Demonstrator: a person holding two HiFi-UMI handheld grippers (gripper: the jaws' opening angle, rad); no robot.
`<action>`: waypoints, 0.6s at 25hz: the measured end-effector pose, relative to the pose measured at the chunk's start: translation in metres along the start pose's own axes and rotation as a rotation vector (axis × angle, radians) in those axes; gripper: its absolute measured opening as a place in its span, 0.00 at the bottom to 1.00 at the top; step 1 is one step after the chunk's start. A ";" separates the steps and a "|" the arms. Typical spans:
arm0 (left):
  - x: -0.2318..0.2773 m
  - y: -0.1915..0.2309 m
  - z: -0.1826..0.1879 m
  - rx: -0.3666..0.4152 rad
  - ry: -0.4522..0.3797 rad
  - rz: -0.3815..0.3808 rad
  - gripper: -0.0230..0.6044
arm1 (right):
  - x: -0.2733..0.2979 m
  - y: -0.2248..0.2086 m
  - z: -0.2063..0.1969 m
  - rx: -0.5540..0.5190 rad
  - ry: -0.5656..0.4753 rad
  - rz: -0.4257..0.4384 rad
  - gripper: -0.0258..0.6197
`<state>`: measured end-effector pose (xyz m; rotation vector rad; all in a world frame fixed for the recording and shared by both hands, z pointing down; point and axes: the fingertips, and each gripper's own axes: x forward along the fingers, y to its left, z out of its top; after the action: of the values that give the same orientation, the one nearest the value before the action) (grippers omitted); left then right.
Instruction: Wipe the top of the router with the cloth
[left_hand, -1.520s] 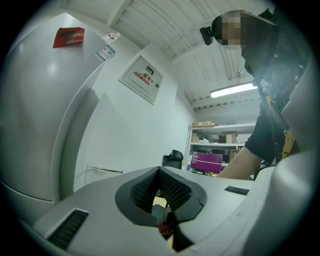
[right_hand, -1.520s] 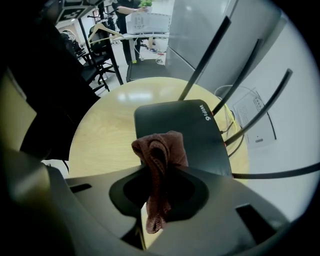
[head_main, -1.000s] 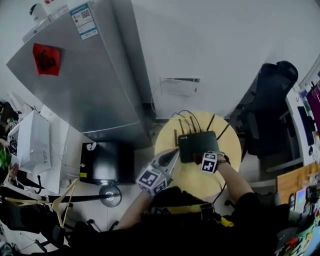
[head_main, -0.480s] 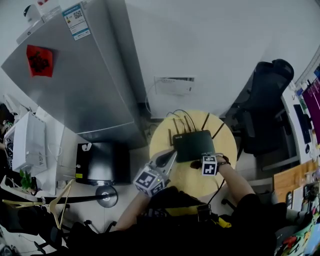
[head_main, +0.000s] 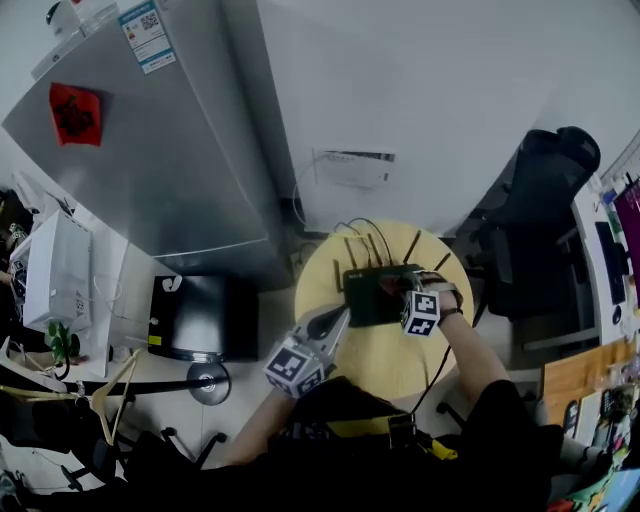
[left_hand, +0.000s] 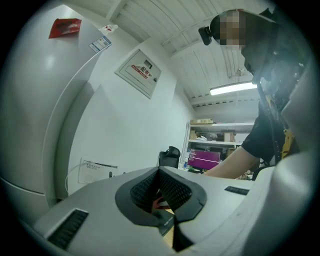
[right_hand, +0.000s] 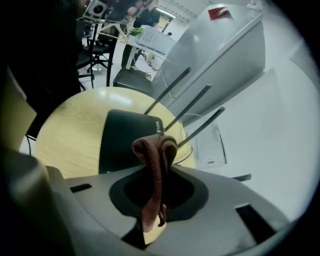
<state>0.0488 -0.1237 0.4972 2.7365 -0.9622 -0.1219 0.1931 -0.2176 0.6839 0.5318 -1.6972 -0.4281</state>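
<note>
While the right gripper (right_hand: 160, 175) pinches the brown cloth (right_hand: 154, 150) over the router (right_hand: 122, 142), best press flat and sweep edge to edge; the left gripper (left_hand: 159, 172) sits alongside, fingers (left_hand: 100, 200) pressed together.

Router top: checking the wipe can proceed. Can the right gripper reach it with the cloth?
Probably yes: the right gripper, shut on the cloth, is over the router with nothing between them; the antennas rise along its far edge.

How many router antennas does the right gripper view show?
3, side by side on the router's far edge: upper antenna, middle antenna, lower antenna. Others may be hidden.
</note>
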 end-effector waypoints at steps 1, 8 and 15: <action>-0.001 0.003 -0.001 0.000 0.004 0.015 0.03 | 0.002 -0.012 0.004 -0.010 0.001 -0.037 0.13; -0.012 0.024 -0.005 -0.016 0.005 0.118 0.03 | 0.056 -0.036 -0.017 -0.015 0.162 -0.102 0.13; -0.018 0.035 -0.008 -0.023 0.024 0.134 0.03 | 0.071 -0.008 -0.034 0.136 0.219 0.034 0.13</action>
<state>0.0151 -0.1370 0.5134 2.6372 -1.1261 -0.0755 0.2172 -0.2636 0.7434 0.6251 -1.5285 -0.2216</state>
